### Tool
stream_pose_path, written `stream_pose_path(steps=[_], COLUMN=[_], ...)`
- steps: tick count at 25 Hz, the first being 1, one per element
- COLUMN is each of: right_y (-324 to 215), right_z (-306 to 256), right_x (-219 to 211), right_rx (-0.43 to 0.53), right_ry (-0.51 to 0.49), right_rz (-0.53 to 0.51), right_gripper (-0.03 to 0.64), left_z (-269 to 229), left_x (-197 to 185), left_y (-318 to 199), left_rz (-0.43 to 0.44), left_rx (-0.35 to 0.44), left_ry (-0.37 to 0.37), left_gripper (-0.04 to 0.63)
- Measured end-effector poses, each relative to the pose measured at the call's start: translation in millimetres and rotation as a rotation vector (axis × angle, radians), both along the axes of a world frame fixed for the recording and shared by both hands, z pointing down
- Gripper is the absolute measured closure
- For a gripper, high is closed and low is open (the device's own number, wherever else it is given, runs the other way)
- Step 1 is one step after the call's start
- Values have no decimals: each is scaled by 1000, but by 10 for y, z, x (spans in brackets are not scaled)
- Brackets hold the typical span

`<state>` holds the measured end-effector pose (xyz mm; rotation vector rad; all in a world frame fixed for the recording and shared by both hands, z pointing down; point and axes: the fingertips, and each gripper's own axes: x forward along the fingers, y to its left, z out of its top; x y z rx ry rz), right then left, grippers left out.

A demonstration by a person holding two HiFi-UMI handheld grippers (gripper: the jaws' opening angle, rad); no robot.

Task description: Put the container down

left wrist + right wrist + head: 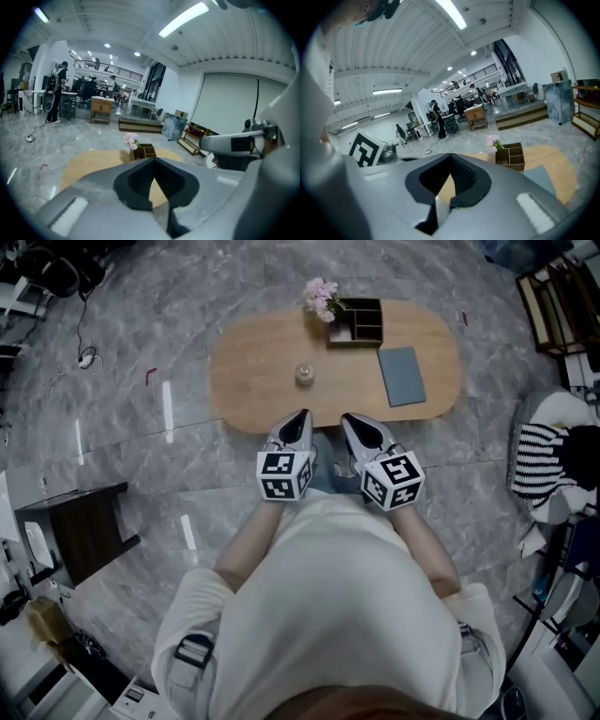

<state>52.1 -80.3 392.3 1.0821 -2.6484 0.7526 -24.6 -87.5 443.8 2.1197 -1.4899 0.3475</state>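
Observation:
A small clear glass container stands upright on the oval wooden table, left of its middle. Both grippers hover at the table's near edge, close to the person's body and well short of the container. My left gripper is shut with nothing between its jaws, and its tips meet over the tabletop. My right gripper sits beside it, also shut and empty, with its tips closed. The container does not show in either gripper view.
At the table's far edge stands a wooden compartment box with pink flowers beside it. A grey pad lies on the right half. A dark low stool stands on the floor at left, and striped cloth at right.

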Motion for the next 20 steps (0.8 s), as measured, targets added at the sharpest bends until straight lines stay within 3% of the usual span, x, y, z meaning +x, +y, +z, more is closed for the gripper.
stream_pose_path(steps=[10, 20], right_y=[72, 185], right_z=[-431, -420], right_x=[-35, -12], right_rx=[100, 121], right_ry=[-32, 0], right_rz=[-30, -45], right_gripper=[615, 617], left_z=[-471, -461], left_x=[30, -4], left_y=[181, 309], left_rz=[46, 33], left_rx=[68, 54], left_ry=[30, 29], left_gripper=[595, 594])
